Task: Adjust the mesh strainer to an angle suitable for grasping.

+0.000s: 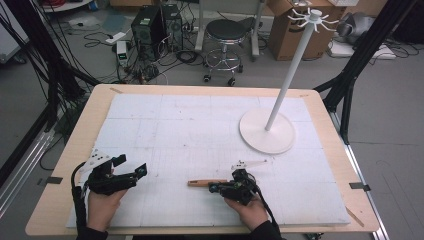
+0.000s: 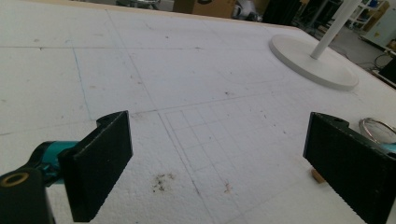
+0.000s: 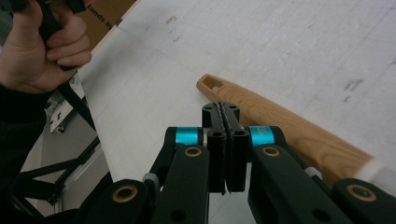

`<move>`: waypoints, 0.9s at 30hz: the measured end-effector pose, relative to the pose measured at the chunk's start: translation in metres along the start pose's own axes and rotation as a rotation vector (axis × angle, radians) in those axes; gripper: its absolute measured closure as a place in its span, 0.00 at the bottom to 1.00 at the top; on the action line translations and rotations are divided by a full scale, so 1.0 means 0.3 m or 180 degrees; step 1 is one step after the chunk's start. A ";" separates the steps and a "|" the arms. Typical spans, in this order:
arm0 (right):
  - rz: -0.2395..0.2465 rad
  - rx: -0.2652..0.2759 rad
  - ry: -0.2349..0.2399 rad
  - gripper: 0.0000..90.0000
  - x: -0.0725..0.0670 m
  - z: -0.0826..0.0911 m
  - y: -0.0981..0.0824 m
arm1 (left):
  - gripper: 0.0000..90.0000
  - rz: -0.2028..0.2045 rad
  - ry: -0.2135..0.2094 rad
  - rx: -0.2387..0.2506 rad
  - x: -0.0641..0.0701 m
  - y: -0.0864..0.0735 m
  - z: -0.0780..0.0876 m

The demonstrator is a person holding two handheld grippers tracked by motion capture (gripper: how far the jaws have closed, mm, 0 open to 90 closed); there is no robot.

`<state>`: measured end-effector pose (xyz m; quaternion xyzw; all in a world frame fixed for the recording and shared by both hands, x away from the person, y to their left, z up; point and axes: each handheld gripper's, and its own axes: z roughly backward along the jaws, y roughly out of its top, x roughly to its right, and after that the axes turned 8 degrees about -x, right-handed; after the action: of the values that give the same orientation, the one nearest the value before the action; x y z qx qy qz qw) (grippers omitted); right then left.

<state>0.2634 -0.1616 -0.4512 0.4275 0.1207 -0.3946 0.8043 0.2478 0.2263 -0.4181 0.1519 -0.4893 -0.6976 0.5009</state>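
The white foam board (image 1: 165,125) covers nearly the whole tabletop, leaving a thin strip of wooden table (image 1: 70,150) bare along each side; most of the board lies open, with the round base of the white stand (image 1: 266,131) set at the far right, well apart from both hands. The left gripper (image 1: 132,166) hangs over the near left part of the board, close to its left edge, its jaws standing wide apart with nothing between them; the right gripper (image 1: 214,187) sits near the middle of the near edge, its jaws pressed flat together on nothing. A wooden handle (image 1: 206,183) lies flat on the board just beside the right gripper's tips, its free end pointing left towards the open stretch between the two hands.

The right gripper view brings the handle (image 3: 280,123) up close: a slot is cut through its rounded end, and it runs beside the closed jaws rather than between them; whether they touch it I cannot tell; the left hand (image 3: 39,51) shows at the top left there, beyond the board's edge. The left gripper view gives a metal wire ring (image 2: 377,130) behind its right jaw and the stand's base (image 2: 313,63) farther off.
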 end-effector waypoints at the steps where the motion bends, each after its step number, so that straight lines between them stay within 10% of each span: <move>1: 0.0009 -0.0012 -0.0003 1.00 -0.002 -0.006 -0.001 | 0.10 -0.0003 -0.0004 -0.0002 0.000 0.000 0.001; 15: 0.0003 -0.0374 -0.0162 1.00 -0.015 -0.070 0.021 | 0.10 0.0004 -0.0016 0.0020 0.003 0.000 0.004; 27: -0.0215 -0.0292 -0.0317 1.00 0.031 -0.081 0.066 | 0.10 -0.0040 -0.0068 -0.0012 0.010 -0.001 -0.001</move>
<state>0.2877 -0.1413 -0.4591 0.3658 0.1129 -0.4364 0.8143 0.2466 0.2236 -0.4176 0.1466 -0.4923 -0.7032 0.4915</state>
